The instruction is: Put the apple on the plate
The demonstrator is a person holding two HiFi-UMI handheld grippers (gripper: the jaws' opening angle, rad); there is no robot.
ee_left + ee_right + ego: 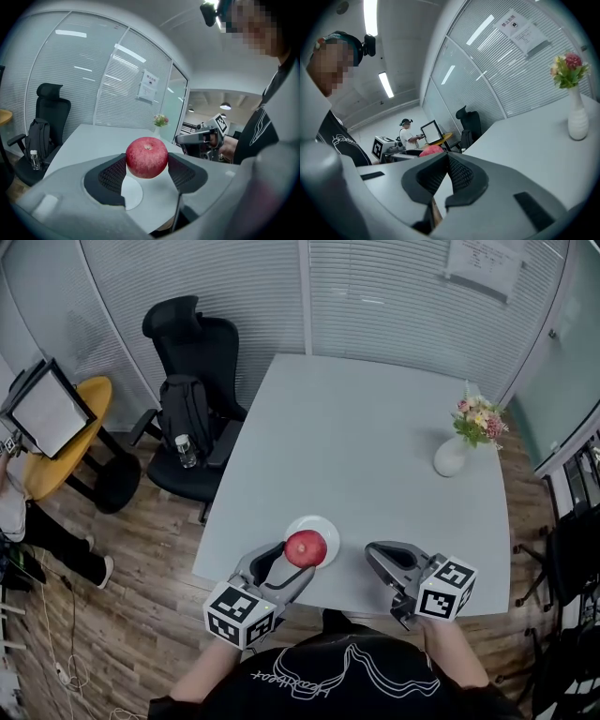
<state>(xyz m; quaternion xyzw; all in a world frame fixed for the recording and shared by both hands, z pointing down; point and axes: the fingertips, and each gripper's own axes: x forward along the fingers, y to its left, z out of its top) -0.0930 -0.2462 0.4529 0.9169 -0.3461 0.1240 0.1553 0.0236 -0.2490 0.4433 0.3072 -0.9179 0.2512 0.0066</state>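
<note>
A red apple hangs just above a small white plate near the front edge of the grey table. My left gripper is shut on the apple. In the left gripper view the apple sits clamped between the two dark pads, with the plate showing underneath it. My right gripper hovers to the right of the plate, apart from it. Its jaws are shut together with nothing between them. The apple's top peeks over the right gripper's left jaw.
A white vase with flowers stands at the table's right side. A black office chair holding a backpack and a bottle is left of the table. Further left is a yellow round table. Another person stands in the background.
</note>
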